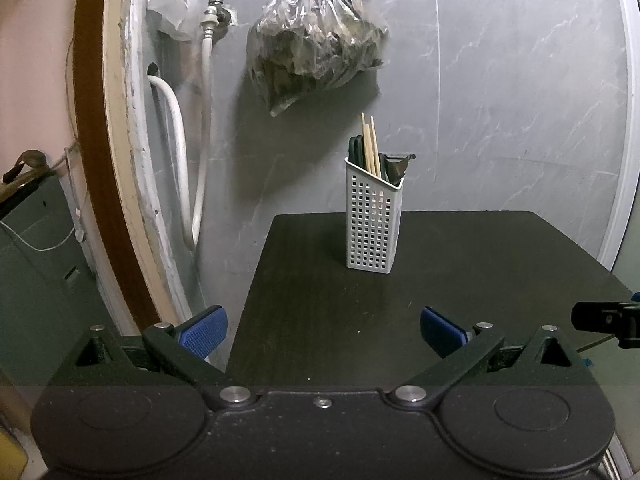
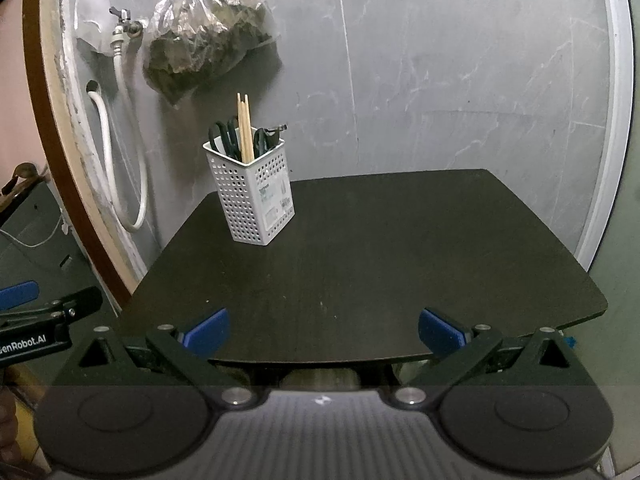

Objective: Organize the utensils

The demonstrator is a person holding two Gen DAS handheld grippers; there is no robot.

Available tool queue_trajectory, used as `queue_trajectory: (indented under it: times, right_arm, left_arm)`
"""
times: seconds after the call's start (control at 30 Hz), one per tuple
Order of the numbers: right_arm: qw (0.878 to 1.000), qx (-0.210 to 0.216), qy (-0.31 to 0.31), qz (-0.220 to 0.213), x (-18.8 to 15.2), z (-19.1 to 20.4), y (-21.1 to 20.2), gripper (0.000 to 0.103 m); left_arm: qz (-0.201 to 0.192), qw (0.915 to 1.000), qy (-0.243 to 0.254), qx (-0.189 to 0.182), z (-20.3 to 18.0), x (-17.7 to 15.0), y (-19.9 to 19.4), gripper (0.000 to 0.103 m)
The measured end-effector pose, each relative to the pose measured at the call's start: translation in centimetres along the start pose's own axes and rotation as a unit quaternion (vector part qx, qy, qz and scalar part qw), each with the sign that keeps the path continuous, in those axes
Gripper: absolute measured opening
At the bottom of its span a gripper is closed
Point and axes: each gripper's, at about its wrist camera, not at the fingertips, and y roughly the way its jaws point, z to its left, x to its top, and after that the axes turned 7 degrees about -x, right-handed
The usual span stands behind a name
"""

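Far left, off the desk (image 2: 360, 248), I see a white hose (image 1: 180, 152) looping down the wall from a tap (image 1: 216, 0), with a clear bag (image 1: 316, 36) of something dark hung beside it; both are well clear of my work area

My left gripper (image 1: 322, 330) hovers at the near left corner of the desk, its blue pads spread wide with nothing between them. I judge it is held back here to leave the approach to the holder free

Next along, the white perforated holder (image 2: 256, 196) stands upright toward the far left corner of the desk, close to the wall. It carries the utensils: wooden chopsticks (image 2: 245, 128) stick up highest in the middle, dark scissors (image 2: 224, 132) show their loop handles on the left side, and another dark-handled tool (image 2: 268, 136) leans at the right side; I cannot tell what that one is. Standing them handle-up keeps them easy to pinch from above

The rest of the desk is bare dark wood, so I judge the sorting is either finished or not yet begun

My right gripper (image 2: 322, 330) sits at the near edge, roughly centred, also spread open and holding nothing, pointed across the desk with the holder ahead and to its left
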Motion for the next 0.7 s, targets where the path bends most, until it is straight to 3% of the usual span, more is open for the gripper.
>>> queue_trajectory:
  times: [0.7]
  right_arm:
    - [0.999,-0.001,0.003,0.031,1.6,0.4,4.6,0.103]
  left_arm:
    - [0.037,0.9992,-0.006,-0.016,1.1,1.0,4.8,0.102]
